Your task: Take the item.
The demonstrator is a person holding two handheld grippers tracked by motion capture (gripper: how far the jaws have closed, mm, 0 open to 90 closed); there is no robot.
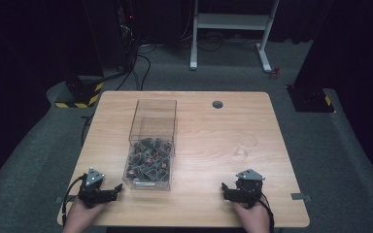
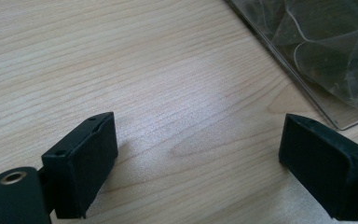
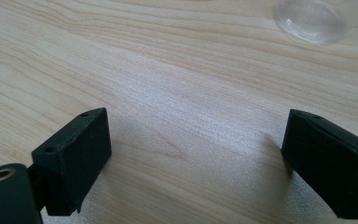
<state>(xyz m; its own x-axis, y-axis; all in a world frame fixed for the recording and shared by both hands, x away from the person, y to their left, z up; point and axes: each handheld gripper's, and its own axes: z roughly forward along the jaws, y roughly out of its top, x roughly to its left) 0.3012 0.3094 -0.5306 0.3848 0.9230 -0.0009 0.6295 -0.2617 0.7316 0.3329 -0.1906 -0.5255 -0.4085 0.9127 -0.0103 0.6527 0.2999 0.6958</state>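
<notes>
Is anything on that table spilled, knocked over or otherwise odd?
Nothing stands out. The clear box stands upright with its small packets inside, none on the table. The clear glass sits apart to the right. The left tool and right tool rest open at the near edge.

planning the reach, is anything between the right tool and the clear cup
Nothing visible. The right tool is open, with bare table between it and the cup. The clear box sits well off to the side.

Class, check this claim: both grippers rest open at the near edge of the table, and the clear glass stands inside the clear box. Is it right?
Not quite. The high view shows the clear glass standing on the table, apart from the clear box, ahead of the right gripper. Both grippers, including the left gripper, are open.
</notes>
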